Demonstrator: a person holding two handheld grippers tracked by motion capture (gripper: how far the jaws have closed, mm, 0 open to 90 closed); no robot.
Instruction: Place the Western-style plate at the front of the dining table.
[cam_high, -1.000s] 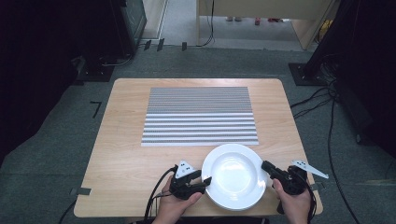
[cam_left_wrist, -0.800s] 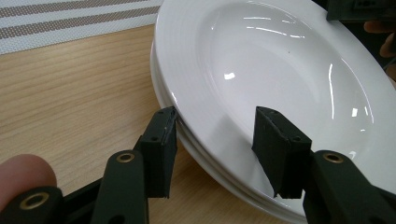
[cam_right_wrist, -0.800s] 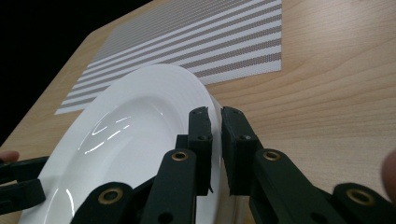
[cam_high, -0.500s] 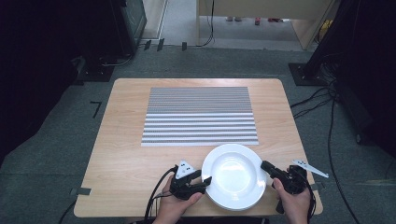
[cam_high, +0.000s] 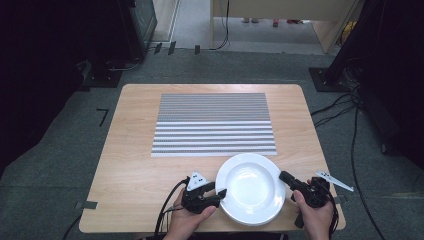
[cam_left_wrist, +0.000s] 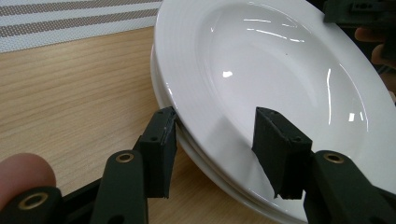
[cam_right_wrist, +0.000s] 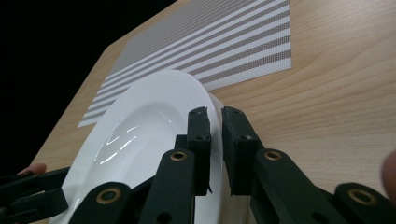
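A white deep plate (cam_high: 251, 188) sits on a second plate at the near edge of the wooden table (cam_high: 135, 165), just below the striped placemat (cam_high: 214, 123). The left gripper (cam_left_wrist: 215, 140) straddles its rim, jaws apart; the right gripper (cam_right_wrist: 215, 126) pinches the opposite rim, jaws nearly together.

lab or studio, floor cables (cam_high: 350, 130), dark equipment stands (cam_high: 135, 25)

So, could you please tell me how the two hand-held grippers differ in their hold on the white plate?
The left hand-held gripper has its jaws wide open astride the white plate's rim, one jaw outside, one over the bowl; the right hand-held gripper has its jaws nearly together at the opposite rim. The left meets the plate's left edge, the right its right edge. Both are black and hand-held.
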